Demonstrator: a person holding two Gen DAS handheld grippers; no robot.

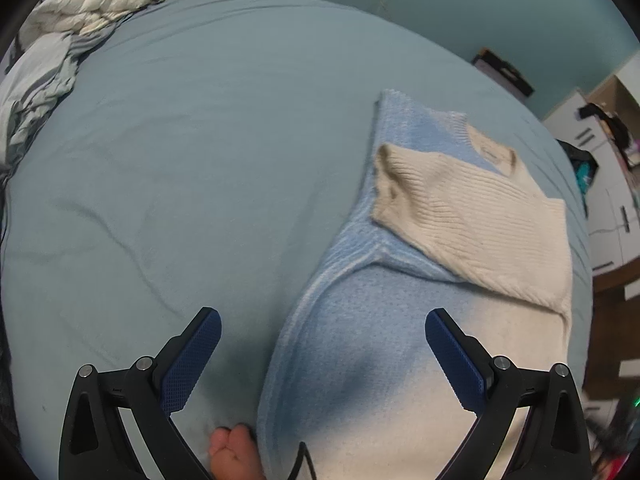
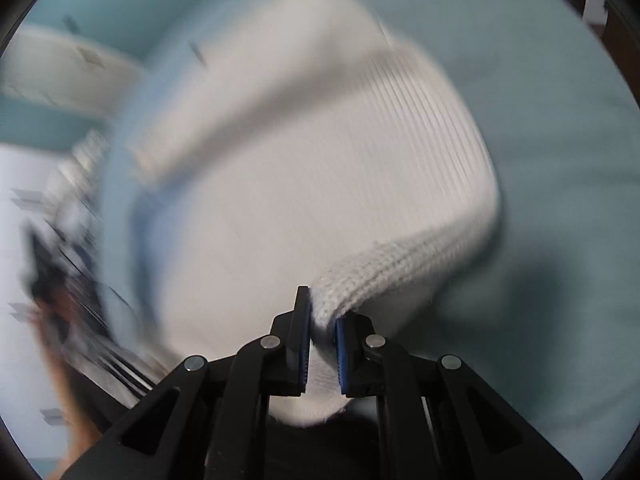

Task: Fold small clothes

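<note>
Knitted blue-and-cream sweater (image 1: 400, 320) lies on bed (image 1: 180, 160); right gripper (image 2: 323, 320) clamped on cream ribbed edge (view blurred); left gripper (image 1: 322, 338) wide, holding nothing.

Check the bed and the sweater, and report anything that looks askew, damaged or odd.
Nothing damaged. The sweater lies half folded on the bed, one cream sleeve laid across it. A rumpled duvet is bunched at the far corner.
</note>
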